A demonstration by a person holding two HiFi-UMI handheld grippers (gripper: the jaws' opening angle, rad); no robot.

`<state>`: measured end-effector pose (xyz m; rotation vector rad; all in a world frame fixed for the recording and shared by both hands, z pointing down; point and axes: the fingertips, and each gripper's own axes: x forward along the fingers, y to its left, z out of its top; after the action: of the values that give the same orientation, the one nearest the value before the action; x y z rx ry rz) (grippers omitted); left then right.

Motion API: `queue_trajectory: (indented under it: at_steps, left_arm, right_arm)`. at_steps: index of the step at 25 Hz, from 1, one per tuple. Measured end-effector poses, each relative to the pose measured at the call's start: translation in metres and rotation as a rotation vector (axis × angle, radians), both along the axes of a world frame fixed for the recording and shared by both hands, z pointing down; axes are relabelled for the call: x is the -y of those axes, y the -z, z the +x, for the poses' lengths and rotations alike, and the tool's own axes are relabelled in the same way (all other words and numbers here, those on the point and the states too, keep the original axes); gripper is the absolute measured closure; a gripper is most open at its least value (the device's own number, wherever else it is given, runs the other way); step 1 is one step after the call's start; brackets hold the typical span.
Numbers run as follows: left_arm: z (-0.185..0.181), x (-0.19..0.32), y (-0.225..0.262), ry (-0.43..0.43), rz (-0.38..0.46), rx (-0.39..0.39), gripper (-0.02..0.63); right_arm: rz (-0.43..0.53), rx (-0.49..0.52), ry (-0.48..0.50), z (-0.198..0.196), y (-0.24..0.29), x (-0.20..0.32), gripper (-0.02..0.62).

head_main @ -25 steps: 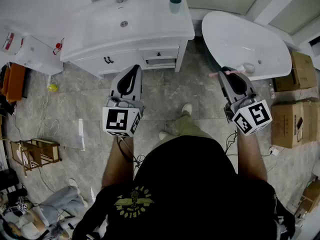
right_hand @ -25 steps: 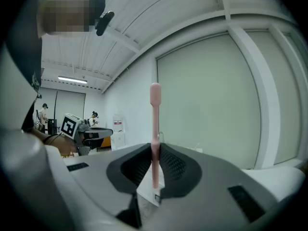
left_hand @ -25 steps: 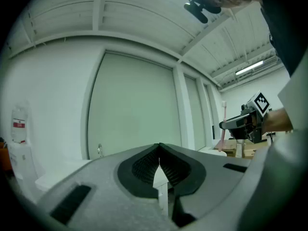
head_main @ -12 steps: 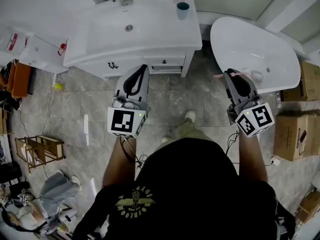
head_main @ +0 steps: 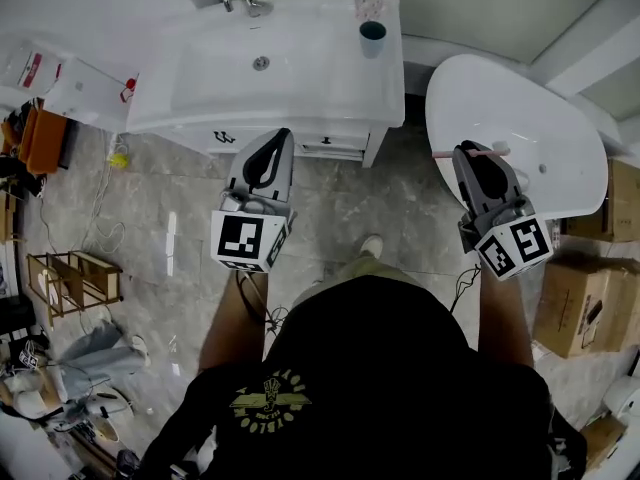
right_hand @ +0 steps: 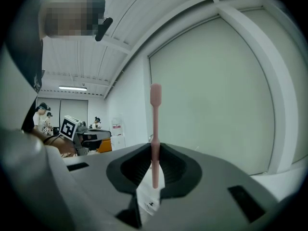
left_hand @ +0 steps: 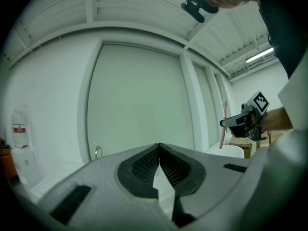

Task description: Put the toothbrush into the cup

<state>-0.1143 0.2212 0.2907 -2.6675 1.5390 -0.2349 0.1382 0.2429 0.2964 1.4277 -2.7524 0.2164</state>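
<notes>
Right gripper [head_main: 470, 152] pinches the toothbrush [right_hand: 155, 121] mid-handle, well right of the cup [head_main: 373, 38]. Left gripper [head_main: 283, 136] is pressed together and empty, nearer the cup.

Risk: the brush lies crosswise. Unless tipped on end, it likely catches the rim and topples the cup.

Washbasin [head_main: 320, 83] and bathtub [head_main: 505, 103]: glossy white, smooth. Tap [head_main: 245, 1]: shiny metal. Floor [head_main: 330, 203]: grey marbled tile, slight sheen. Boxes [head_main: 565, 313]: matt brown cardboard. Toothbrush [right_hand: 155, 129]: smooth pink plastic. Left gripper [left_hand: 159, 147]: matt grey plastic, black cross-hatched pads [left_hand: 144, 165].

Vanity [head_main: 300, 78] nearer left gripper [head_main: 278, 136]
</notes>
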Motion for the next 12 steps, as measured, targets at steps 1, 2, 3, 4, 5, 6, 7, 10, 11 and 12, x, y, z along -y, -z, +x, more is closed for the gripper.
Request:
queue_trajectory:
  at_steps: [1, 2, 3, 4, 5, 6, 7, 10, 11, 12]
  left_arm:
    - [0.001, 0.005, 0.001, 0.016, 0.000, -0.003, 0.595]
    - [0.001, 0.009, 0.003, 0.033, 0.003, -0.006, 0.595]
    - [0.001, 0.013, 0.006, 0.050, 0.009, -0.008, 0.595]
    - [0.001, 0.017, 0.009, 0.065, 0.015, -0.009, 0.595]
    - [0.001, 0.020, 0.012, 0.076, 0.019, -0.008, 0.595]
    - [0.001, 0.022, 0.014, 0.083, 0.022, -0.005, 0.595]
    - [0.002, 0.022, 0.016, 0.086, 0.023, -0.001, 0.595]
    - [0.002, 0.023, 0.015, 0.096, 0.016, 0.019, 0.595]
    - [0.001, 0.024, 0.014, 0.102, 0.011, 0.020, 0.595]
    - [0.001, 0.024, 0.013, 0.106, 0.005, 0.020, 0.595]
  right_arm:
    - [0.003, 0.003, 0.000, 0.008, 0.001, 0.006, 0.541]
    - [0.008, 0.007, 0.001, 0.015, 0.002, 0.012, 0.541]
    - [0.016, 0.010, 0.003, 0.020, 0.003, 0.019, 0.541]
    - [0.023, 0.015, 0.004, 0.026, 0.005, 0.027, 0.541]
    - [0.028, 0.022, 0.002, 0.031, 0.006, 0.033, 0.541]
    - [0.031, 0.029, 0.000, 0.035, 0.008, 0.038, 0.541]
    - [0.035, 0.033, 0.001, 0.039, 0.009, 0.041, 0.541]
    - [0.054, 0.034, 0.005, 0.045, 0.014, 0.044, 0.541]
    - [0.058, 0.038, 0.001, 0.047, 0.015, 0.046, 0.541]
    - [0.059, 0.043, -0.006, 0.050, 0.015, 0.048, 0.541]
